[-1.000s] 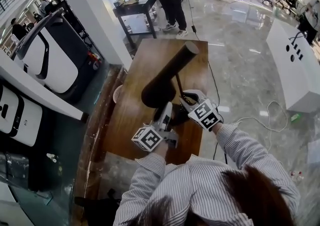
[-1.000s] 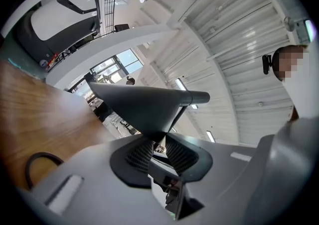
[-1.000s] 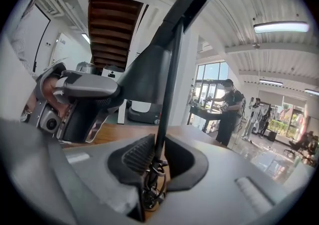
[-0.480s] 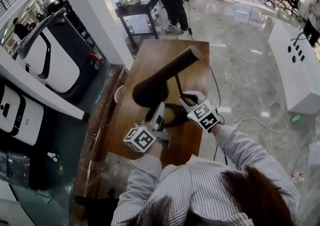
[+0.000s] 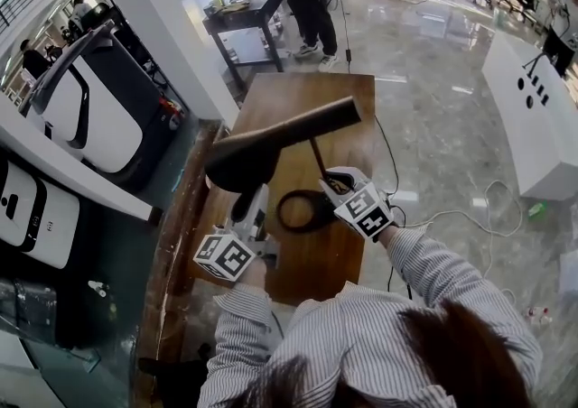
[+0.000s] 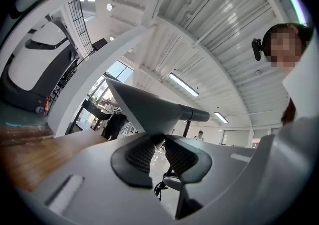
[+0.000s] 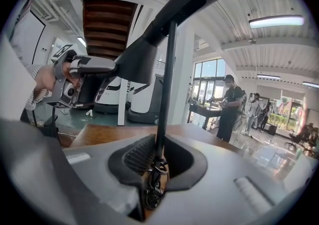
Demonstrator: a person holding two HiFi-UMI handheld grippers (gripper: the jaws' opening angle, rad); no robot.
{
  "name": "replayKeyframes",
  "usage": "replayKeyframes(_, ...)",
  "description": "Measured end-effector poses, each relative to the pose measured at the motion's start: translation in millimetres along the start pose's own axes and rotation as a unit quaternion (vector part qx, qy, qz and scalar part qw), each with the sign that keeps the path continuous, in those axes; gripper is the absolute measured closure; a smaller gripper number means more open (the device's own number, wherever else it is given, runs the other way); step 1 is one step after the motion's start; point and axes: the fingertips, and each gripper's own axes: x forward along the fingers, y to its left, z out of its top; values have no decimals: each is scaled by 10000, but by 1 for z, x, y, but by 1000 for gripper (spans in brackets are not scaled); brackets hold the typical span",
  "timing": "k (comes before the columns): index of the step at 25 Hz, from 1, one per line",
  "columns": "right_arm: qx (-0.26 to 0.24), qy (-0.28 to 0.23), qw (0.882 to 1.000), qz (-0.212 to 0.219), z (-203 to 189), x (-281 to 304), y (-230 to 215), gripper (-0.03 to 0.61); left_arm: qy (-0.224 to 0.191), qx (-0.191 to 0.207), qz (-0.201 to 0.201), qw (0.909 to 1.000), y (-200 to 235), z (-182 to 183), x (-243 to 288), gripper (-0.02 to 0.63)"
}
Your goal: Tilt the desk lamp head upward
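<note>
From my remote station: the wooden bench (image 5: 302, 95) lies under both grippers and runs on beyond them toward a second table, where a person in dark clothes stands on the polished floor (image 5: 433, 63).

The desk lamp's head (image 5: 271, 140), a dark cone, rises directly ahead of the left gripper (image 5: 246, 203). That gripper is clenched on the rim at the cone's wide end. In the left gripper view the edge of the head (image 6: 144, 112) sits pinched between the two ribbed pads of the left gripper (image 6: 159, 149), with the narrow barrel end pointing away from it to the right.

In the right gripper view the head (image 7: 149, 55) slants above the right gripper (image 7: 157, 162), its wide mouth low on the left gripper's side and its narrow end high.

The lamp's ring base (image 5: 302, 210) lies flat on the bench between the two grippers, just beside the right gripper (image 5: 332, 182).

The thin black stem (image 5: 316, 155) climbs from that gripper to the head. The right gripper is clamped on the stem (image 7: 167, 79) low down, near the base, with both pads pressed against it.
</note>
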Motion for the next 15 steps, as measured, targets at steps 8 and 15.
replayKeyframes(8,8,-160,9999,10,1,0,-2,528,-83,590,69,9982,-9,46,-7,540)
replayKeyframes(15,96,-248,9995,-148,6,0,-3,529,-232,969,150,9949,-19,85,-12,540)
